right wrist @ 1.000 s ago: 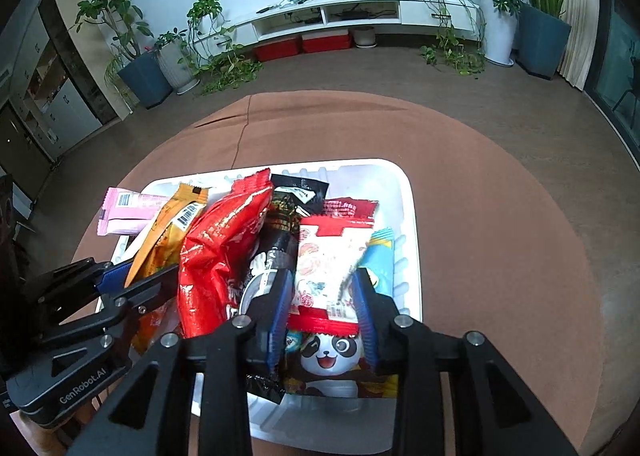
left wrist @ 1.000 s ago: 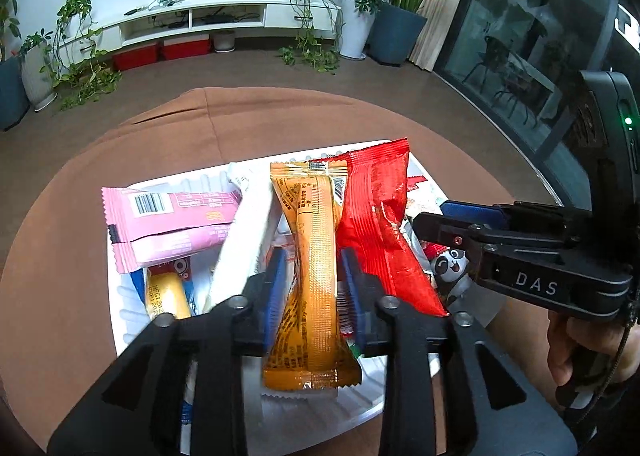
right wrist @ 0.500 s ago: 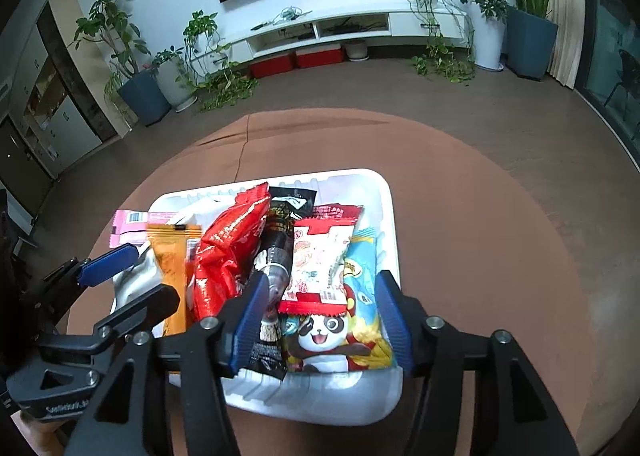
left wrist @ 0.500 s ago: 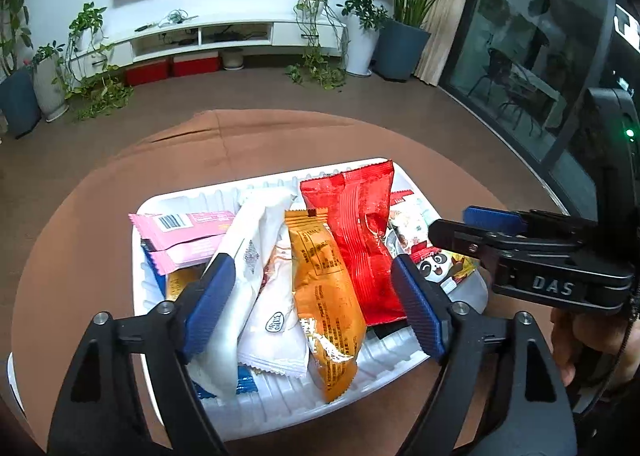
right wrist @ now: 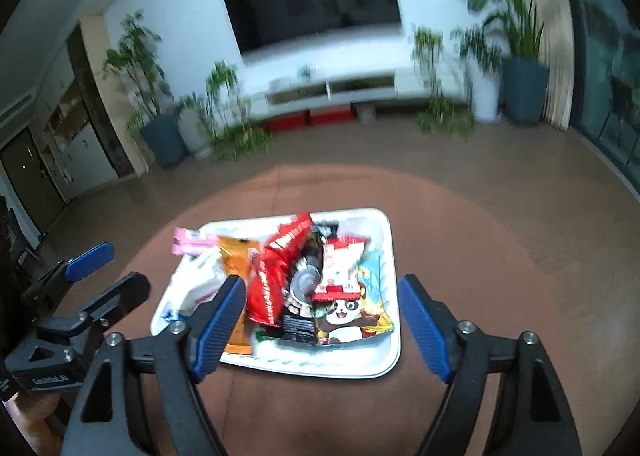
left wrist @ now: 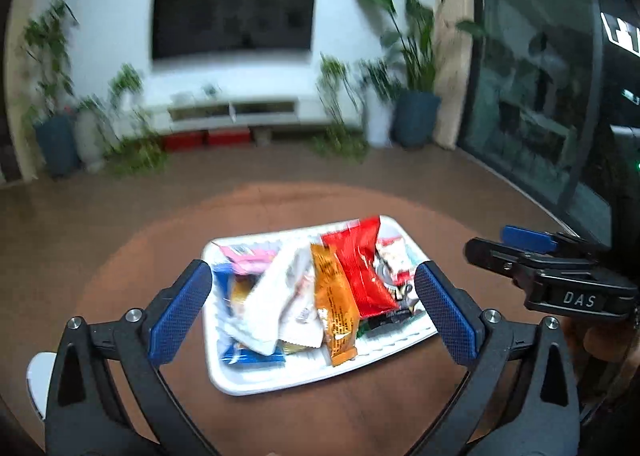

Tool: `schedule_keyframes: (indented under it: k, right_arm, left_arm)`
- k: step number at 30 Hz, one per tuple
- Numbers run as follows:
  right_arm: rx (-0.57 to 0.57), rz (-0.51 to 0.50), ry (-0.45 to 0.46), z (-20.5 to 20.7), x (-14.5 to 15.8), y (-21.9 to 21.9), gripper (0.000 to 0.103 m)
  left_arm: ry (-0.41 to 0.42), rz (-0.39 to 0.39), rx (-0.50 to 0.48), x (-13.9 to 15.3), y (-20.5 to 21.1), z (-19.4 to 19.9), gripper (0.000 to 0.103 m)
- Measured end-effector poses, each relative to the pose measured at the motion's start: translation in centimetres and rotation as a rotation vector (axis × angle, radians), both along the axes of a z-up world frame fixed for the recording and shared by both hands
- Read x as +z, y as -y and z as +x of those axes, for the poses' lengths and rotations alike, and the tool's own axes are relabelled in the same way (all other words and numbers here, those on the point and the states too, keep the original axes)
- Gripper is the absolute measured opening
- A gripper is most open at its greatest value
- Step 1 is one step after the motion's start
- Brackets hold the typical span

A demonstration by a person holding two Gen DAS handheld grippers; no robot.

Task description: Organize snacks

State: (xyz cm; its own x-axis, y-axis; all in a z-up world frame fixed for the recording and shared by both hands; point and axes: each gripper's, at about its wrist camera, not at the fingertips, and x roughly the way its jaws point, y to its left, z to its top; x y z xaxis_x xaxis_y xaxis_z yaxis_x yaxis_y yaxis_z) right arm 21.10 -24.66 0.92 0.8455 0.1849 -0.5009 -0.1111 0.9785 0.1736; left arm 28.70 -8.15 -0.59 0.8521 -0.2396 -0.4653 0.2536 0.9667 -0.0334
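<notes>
A white tray (left wrist: 280,384) on the round brown table holds several snack packets: pink (left wrist: 248,256), white (left wrist: 276,296), orange (left wrist: 334,304) and red (left wrist: 360,268). The right wrist view adds a panda packet (right wrist: 348,308) beside a black one (right wrist: 300,296) in the same tray (right wrist: 320,370). My left gripper (left wrist: 311,267) hovers above the tray's near side. Its jaws are opening wide and touch nothing. My right gripper (right wrist: 321,283) hangs beside it, jaws also opening, with no packet between the pads. Every packet lies loose in the tray.
The brown table (right wrist: 480,256) has bare surface around the tray. A white object (left wrist: 36,372) sits at its left edge. Beyond are floor, potted plants (right wrist: 160,136), a low TV cabinet (left wrist: 236,112) and glass doors (left wrist: 540,96) on the right.
The left gripper let go of the orange packet and the right let go of the red-and-white packet. Both opened wide and pulled back and up from the tray.
</notes>
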Motion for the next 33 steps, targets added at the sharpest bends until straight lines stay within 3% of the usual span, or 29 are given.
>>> schedule_keyframes:
  k: [2,4,6,12,17,23,33]
  right_arm:
    - [-0.026,-0.002,0.108,-2.6,1.3,0.0,0.089]
    - [-0.061,-0.007,0.241,-5.8,3.0,-0.2,0.103]
    - [-0.08,-0.017,0.353,-8.6,4.5,-0.4,0.103]
    - [-0.143,-0.066,0.536,-15.6,8.1,-1.6,0.103]
    - [-0.116,-0.112,0.468,-18.0,7.6,-2.8,0.103]
    - [-0.115,-0.112,0.246,-18.6,4.8,-3.3,0.103]
    - [-0.184,-0.116,0.054,-19.8,1.0,-3.1,0.103]
  left_arm:
    - [0.082,0.027,0.079,1.4,-0.1,-3.3,0.103]
    - [0.2,0.073,0.201,2.5,0.0,-7.4,0.103]
    - [0.258,0.099,0.23,3.3,0.0,-10.0,0.103]
    - [0.183,0.052,0.275,4.4,-1.0,-14.5,0.103]
    - [0.041,0.029,0.299,3.3,-1.9,-17.2,0.103]
    - [-0.085,0.05,0.295,0.5,-1.7,-19.9,0.103]
    - [-0.167,0.031,0.294,-1.4,-2.2,-21.7,0.103]
